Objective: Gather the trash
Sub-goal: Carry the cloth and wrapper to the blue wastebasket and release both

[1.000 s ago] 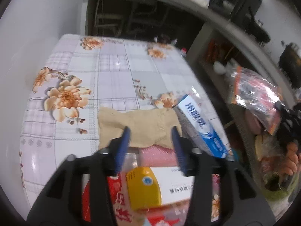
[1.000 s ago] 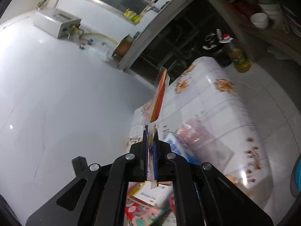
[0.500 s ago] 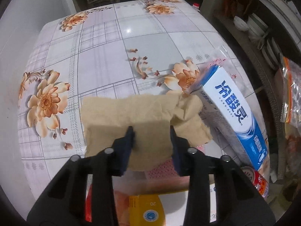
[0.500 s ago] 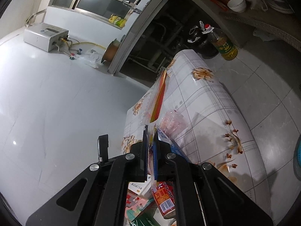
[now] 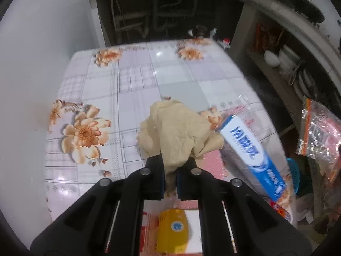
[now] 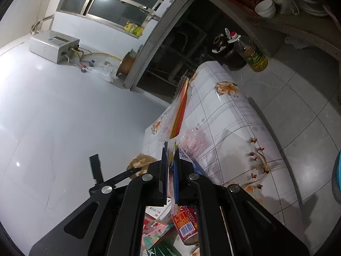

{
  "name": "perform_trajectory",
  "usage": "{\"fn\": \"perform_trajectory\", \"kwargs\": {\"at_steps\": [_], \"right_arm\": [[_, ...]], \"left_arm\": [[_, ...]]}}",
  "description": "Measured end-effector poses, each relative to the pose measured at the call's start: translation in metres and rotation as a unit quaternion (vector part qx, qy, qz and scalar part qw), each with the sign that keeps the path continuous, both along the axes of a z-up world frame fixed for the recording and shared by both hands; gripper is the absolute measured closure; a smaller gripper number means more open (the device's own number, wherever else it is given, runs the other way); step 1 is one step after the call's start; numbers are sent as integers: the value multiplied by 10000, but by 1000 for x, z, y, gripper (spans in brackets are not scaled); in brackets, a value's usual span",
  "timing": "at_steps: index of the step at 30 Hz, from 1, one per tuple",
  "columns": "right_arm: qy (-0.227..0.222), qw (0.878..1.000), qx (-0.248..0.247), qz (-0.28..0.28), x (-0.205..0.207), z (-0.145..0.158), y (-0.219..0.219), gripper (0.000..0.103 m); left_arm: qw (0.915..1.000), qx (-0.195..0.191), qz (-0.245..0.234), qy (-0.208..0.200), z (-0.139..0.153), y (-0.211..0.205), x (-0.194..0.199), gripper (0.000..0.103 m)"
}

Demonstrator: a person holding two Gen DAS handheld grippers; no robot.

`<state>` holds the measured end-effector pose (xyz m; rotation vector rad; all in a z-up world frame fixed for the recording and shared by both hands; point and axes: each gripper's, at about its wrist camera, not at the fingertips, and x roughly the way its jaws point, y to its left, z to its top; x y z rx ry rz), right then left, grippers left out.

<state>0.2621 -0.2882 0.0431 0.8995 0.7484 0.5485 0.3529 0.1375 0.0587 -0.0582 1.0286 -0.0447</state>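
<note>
A crumpled tan paper (image 5: pixel 179 128) stands bunched up above the floral tablecloth (image 5: pixel 138 81). My left gripper (image 5: pixel 170 166) has the paper's lower end between its jaws; they are closing and the pads pinch it. The same paper (image 6: pixel 140 160) shows in the right wrist view, left of my right gripper (image 6: pixel 172 155). That gripper is shut on a clear plastic wrapper (image 6: pixel 181 111) with an orange-red strip, which sticks up edge-on. In the left wrist view the wrapper (image 5: pixel 319 132) hangs off the table's right side.
A blue-and-white toothpaste box (image 5: pixel 251 149) lies right of the paper. A pink packet (image 5: pixel 211 162) and a yellow-and-white box (image 5: pixel 172 230) lie under the left gripper. A red can (image 6: pixel 185 224) lies near the table edge. A blue basket (image 5: pixel 294 175) stands on the floor.
The left jaws went from wide open over the flat paper to pinching it, and the paper has bunched up and risen. The right gripper sank a little with the wrapper.
</note>
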Motion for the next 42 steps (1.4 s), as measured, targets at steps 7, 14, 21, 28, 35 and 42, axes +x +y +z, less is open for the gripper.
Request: {"fn": "perform_trajectory", "kwargs": {"at_steps": [7, 14, 21, 28, 35, 42], "right_arm": [[-113, 9992, 145, -356, -36, 2, -31, 98], [162, 9948, 310, -960, -86, -22, -80, 98], [458, 9810, 463, -1827, -148, -56, -144, 98], [864, 9608, 489, -2588, -194, -96, -197, 98], [1361, 9400, 529, -3084, -213, -149, -227, 98], [1910, 9196, 399, -3410, -214, -204, -250, 98]], "left_arm": [[9972, -78, -545, -516, 49, -42, -45, 97], [9843, -255, -1571, -764, 72, -129, -78, 97], [9607, -508, -2668, -567, 61, -250, -92, 97], [9303, -792, -3581, -14, 21, -386, -107, 97], [9083, -850, -4025, 767, -45, -495, -109, 97], [9011, -624, -4093, 1291, -117, -556, -106, 96]]}}
